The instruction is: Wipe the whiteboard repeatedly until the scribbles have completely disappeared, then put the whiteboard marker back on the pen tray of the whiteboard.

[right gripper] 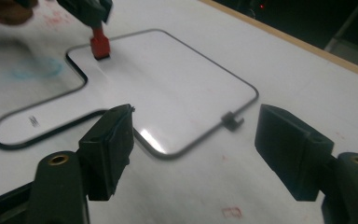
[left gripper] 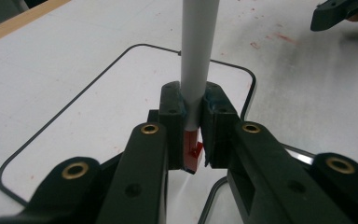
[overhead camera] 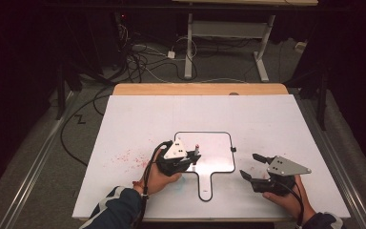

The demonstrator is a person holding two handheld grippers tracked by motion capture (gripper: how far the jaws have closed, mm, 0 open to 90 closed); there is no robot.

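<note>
We see a white sheet [overhead camera: 138, 119] covering a wooden table [overhead camera: 200, 89], speckled with red marks [overhead camera: 124, 157] at its left and a faint blue smudge [right gripper: 32, 67] near the paddle's handle. Around it the room is dark, with grey floor, loose cables [overhead camera: 138, 57] and a white-legged desk frame [overhead camera: 228, 43] beyond the far edge. On the sheet lies a small paddle-shaped whiteboard [overhead camera: 212, 148], glossy white with a thin black rim and a short handle pointing toward us. Our left gripper [overhead camera: 187, 160] has its jaws pressed together on a marker [left gripper: 196, 70], a grey barrel with a red end [left gripper: 193, 151], held over the board's left part; in the right gripper view that red end sits at or just above the board's surface, and we cannot tell whether it touches. Our right gripper [overhead camera: 251, 167] rests on the sheet just right of the board, its jaws spread wide with nothing between them.
</note>
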